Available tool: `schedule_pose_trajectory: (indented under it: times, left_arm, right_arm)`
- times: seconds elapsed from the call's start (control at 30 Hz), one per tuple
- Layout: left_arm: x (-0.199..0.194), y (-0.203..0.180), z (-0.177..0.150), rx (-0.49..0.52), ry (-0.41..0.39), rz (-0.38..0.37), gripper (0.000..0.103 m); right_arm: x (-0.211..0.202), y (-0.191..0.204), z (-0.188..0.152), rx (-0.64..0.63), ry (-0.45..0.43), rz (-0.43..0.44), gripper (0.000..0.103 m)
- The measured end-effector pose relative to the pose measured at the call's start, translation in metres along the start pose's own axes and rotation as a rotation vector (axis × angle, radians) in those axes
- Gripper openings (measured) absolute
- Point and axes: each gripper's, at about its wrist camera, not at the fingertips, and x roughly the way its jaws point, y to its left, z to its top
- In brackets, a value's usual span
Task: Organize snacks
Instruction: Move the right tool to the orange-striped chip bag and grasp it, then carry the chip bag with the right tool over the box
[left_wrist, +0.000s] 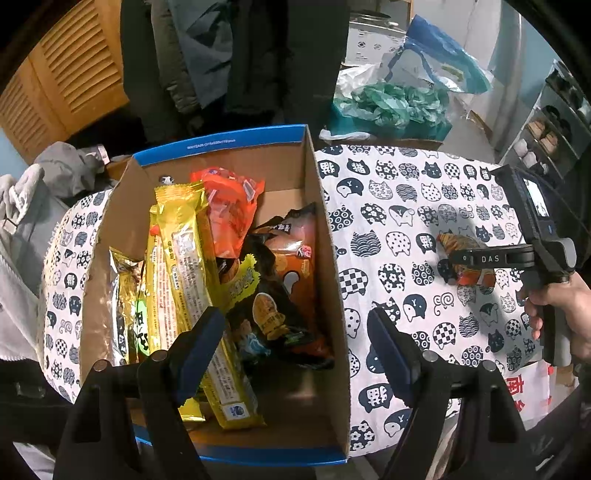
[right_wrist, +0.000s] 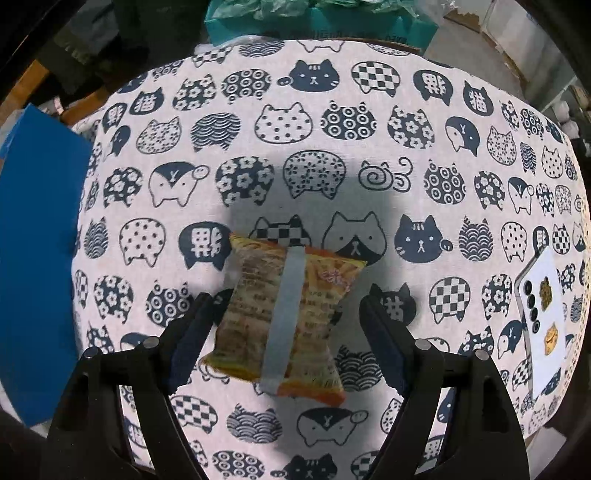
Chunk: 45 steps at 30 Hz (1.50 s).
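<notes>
Right gripper (right_wrist: 284, 325) straddling the last loose snack beside the snack box.

Left of the small orange crinkled snack packet (right_wrist: 282, 317) stands the blue-edged cardboard box (left_wrist: 325, 229), over which the left gripper (left_wrist: 295, 339) hangs wide open and empty. That packet lies flat on the cat-print tablecloth (right_wrist: 332, 122), long axis pointing away, between right-hand jaws spread wide, gripping nothing.

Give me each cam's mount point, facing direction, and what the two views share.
Left wrist: on the left tool, tilted down over the open cardboard box with blue rim of snacks; both fingers show, open, plus the right hand.
Right wrist: on the right tool, looking down at the orange crinkled snack packet between open fingers.
Shared: the packet, the cat-print tablecloth, the box.
</notes>
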Motion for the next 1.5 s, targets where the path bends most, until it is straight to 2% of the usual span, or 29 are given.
schedule_pose_trajectory:
  times: [0.03, 0.07, 0.1, 0.27, 0.4, 0.53, 0.73, 0.83, 0.97, 1.1, 1.27, 1.5]
  left_arm:
    - [0.0, 0.001, 0.0, -0.003, 0.001, 0.0, 0.081]
    - [0.001, 0.002, 0.0, -0.006, 0.001, -0.001, 0.081]
    - [0.001, 0.003, 0.0, -0.009, 0.001, -0.001, 0.081]
    - [-0.004, 0.006, -0.002, -0.019, -0.031, -0.006, 0.081]
    - [-0.01, 0.007, -0.001, -0.014, -0.052, 0.02, 0.081]
    - [-0.014, 0.013, 0.0, -0.034, -0.057, 0.012, 0.081]
    - [-0.025, 0.027, 0.001, -0.072, -0.085, 0.015, 0.08]
    - [-0.029, 0.039, 0.001, -0.09, -0.094, 0.023, 0.067]
    - [-0.027, 0.057, -0.001, -0.124, -0.078, 0.02, 0.043]
    - [-0.029, 0.076, 0.0, -0.179, -0.076, 0.007, 0.028]
    - [-0.035, 0.1, 0.0, -0.241, -0.096, 0.017, 0.023]
    - [-0.023, 0.126, -0.004, -0.333, -0.066, 0.019, 0.023]
  right_arm:
    - [0.003, 0.001, 0.001, -0.001, 0.01, 0.006, 0.074]
    - [0.006, 0.0, 0.002, -0.005, 0.024, 0.007, 0.061]
    - [0.007, -0.002, 0.001, -0.005, 0.029, 0.005, 0.055]
    - [0.004, -0.002, 0.001, -0.041, 0.004, -0.023, 0.044]
    - [-0.014, 0.006, 0.002, -0.06, -0.035, -0.017, 0.044]
    - [-0.034, 0.018, 0.0, -0.077, -0.072, 0.009, 0.044]
    - [-0.074, 0.057, -0.002, -0.136, -0.126, 0.072, 0.044]
    - [-0.098, 0.085, 0.003, -0.19, -0.158, 0.102, 0.044]
    - [-0.121, 0.131, 0.008, -0.259, -0.186, 0.153, 0.044]
    - [-0.128, 0.176, 0.011, -0.326, -0.2, 0.187, 0.044]
    - [-0.13, 0.227, 0.017, -0.386, -0.2, 0.214, 0.044]
    - [-0.103, 0.272, 0.024, -0.434, -0.164, 0.235, 0.044]
